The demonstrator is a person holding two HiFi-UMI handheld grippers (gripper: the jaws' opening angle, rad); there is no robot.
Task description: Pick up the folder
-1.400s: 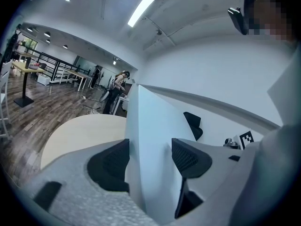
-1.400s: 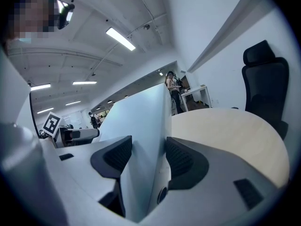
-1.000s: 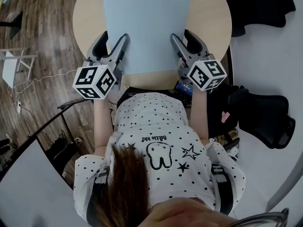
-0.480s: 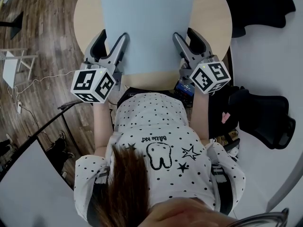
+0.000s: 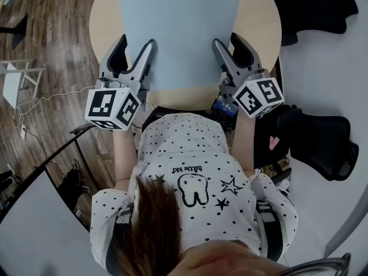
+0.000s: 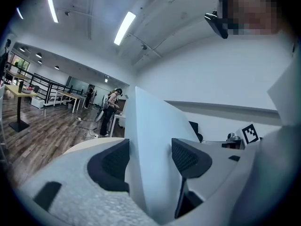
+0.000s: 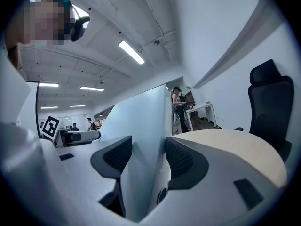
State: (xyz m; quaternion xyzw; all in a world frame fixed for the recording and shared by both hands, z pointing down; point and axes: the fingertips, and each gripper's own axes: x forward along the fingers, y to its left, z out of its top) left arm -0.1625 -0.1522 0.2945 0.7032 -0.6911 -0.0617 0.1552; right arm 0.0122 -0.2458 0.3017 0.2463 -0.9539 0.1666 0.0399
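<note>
Folder (image 5: 178,27) raised further | left gripper (image 5: 134,42), right gripper (image 5: 228,41) clamp its side edges | apparently off table (image 5: 260,16)

Overhead and two close-ups of folder (image 5: 178,33)

Left hand-held gripper (image 5: 135,41) and right hand-held gripper (image 5: 228,39) side by side, jaws clamped on folder (image 5: 178,27) edges

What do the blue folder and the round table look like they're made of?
The folder: probably thin plastic or stiff card, pale blue, matte; it shows no glare and no sag though the left tool and right tool grip only its near end. The table: likely light wood-look laminate, smooth, matte; no grain is visible.
</note>
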